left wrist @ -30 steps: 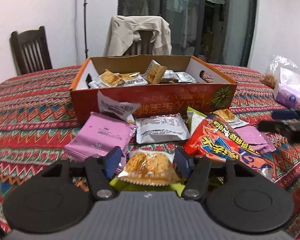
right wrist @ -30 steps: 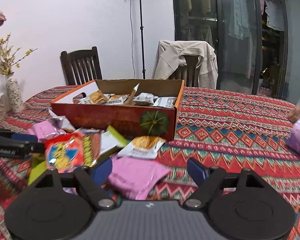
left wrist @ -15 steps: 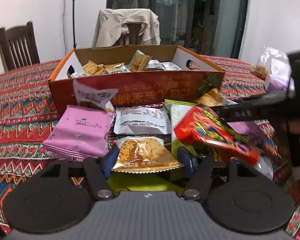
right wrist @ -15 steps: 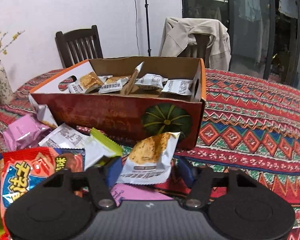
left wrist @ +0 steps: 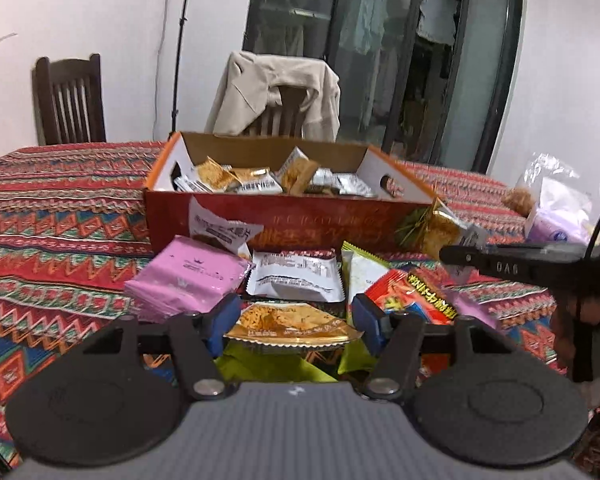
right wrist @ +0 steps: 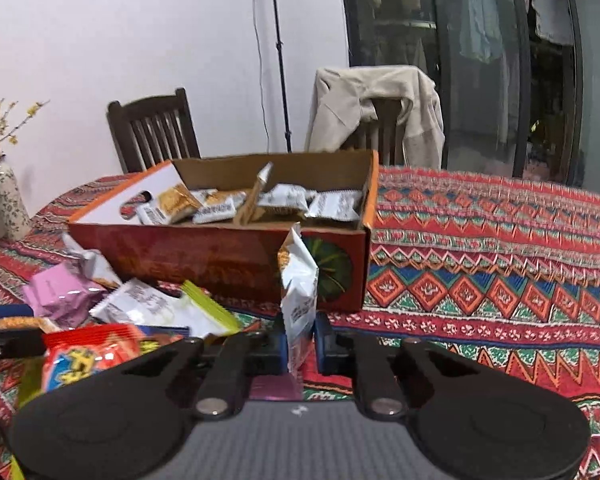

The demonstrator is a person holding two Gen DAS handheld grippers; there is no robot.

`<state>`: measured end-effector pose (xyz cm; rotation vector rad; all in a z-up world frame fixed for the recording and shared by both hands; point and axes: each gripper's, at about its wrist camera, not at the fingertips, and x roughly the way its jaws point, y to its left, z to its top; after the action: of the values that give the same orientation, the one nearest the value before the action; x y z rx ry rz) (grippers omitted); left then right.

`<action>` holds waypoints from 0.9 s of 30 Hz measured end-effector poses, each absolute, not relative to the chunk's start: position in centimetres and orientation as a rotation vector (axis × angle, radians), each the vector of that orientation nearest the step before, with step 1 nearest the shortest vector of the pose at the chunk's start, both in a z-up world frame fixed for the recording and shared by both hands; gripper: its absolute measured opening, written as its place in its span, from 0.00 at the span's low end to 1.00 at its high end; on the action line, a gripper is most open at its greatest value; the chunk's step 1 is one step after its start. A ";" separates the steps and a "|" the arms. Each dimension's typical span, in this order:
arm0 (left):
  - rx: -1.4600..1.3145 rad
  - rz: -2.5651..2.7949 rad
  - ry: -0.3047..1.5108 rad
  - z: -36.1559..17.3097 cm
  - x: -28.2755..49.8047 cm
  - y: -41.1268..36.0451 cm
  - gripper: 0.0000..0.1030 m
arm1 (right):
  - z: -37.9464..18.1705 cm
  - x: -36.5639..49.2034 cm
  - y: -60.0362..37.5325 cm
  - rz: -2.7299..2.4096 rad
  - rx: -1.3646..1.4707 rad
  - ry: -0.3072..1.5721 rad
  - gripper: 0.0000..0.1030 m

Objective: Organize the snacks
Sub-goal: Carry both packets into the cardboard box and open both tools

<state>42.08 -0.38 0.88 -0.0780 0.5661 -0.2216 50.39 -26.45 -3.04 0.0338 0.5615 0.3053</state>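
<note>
Blue pads of the left tool sit partly spread, pinching a gold crispy-snack packet by its two sides, flat, above the near snack pile. Left jaws are closing slightly on it. Right tool is pressed nearly together, pinching a white snack packet upright on edge, just in front of the near wall of the cardboard box, by the pumpkin print. Box sits mid-desk, open top, several packets already inside. Loose pile lies near-left of box: pink packet, white packet, green-edged packet, red bag. In the left view, the right tool reaches in from the right edge, close to the box's right corner. Patterned desk cloth right of the box is open room; chairs stand far behind.
</note>
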 end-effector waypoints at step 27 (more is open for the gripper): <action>-0.066 -0.233 0.332 9.7 42.5 2.1 0.61 | 4.4 41.4 -24.9 0.474 0.069 0.384 0.12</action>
<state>42.49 2.11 9.72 -0.0659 0.3318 -0.2332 41.40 -24.89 4.42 0.0691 0.3842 0.4736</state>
